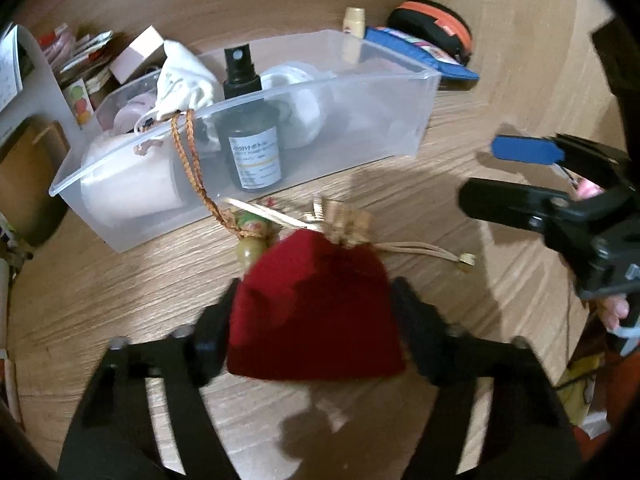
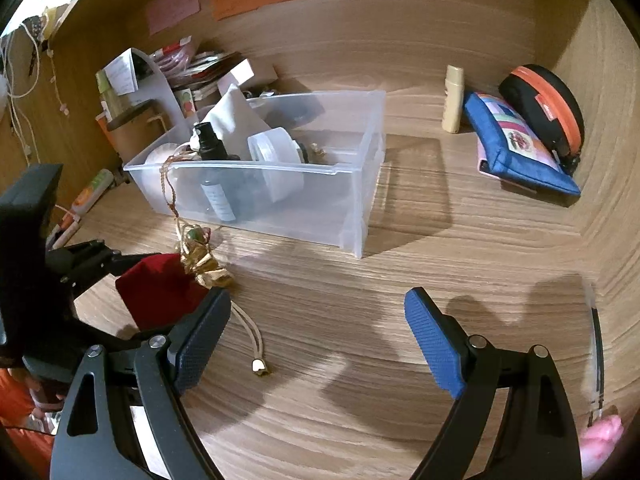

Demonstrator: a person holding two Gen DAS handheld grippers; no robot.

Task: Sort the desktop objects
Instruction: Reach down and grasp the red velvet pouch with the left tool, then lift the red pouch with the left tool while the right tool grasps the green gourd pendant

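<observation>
Red drawstring pouch (image 1: 316,304) clamped in left gripper (image 1: 316,320), probably bound for clear bin (image 1: 240,216); right gripper (image 2: 316,344) released, idle.

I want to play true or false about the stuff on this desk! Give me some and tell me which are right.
1. The red pouch sits between the left hand-held gripper fingers. True.
2. The spray bottle stands outside the clear bin. False: it stands inside the bin.
3. The right hand-held gripper holds the blue pouch. False: it is open and empty; that pouch lies by the back wall.
4. A braided cord hangs over the bin's front rim. True.
</observation>
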